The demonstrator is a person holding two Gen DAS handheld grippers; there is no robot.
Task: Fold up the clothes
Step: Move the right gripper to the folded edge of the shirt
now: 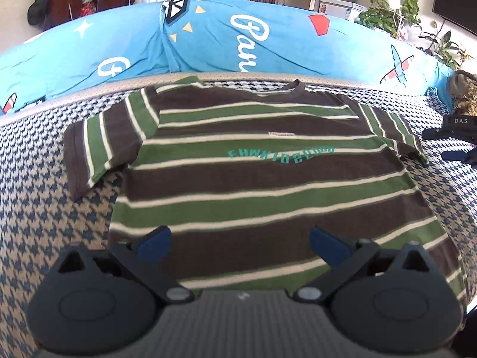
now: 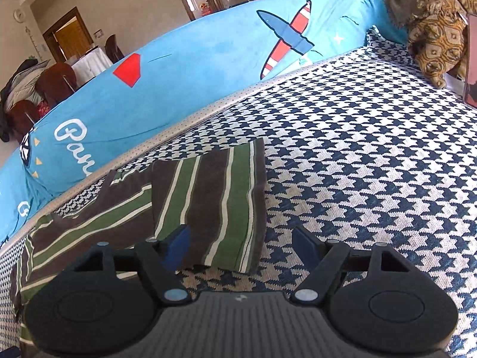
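Observation:
A T-shirt point(image 1: 253, 179) with brown, green and thin white stripes lies flat on the houndstooth cover, collar at the far side and teal lettering across the chest. Both short sleeves are spread out. My left gripper point(image 1: 240, 238) hovers over the shirt's lower part, jaws wide apart with nothing gripped. In the right wrist view one sleeve point(image 2: 220, 197) lies between the blue pads of my right gripper point(image 2: 241, 240); the left pad point(image 2: 179, 243) is over the sleeve and the right one over bare cover, neither pressing on the cloth. The right gripper's black body point(image 1: 456, 140) shows at the left view's right edge.
A long blue printed cushion point(image 1: 208, 35) runs along the far side of the houndstooth cover point(image 2: 372, 155). A brown and gold patterned cloth point(image 2: 438, 35) is heaped at the far right. Chairs and plants stand beyond.

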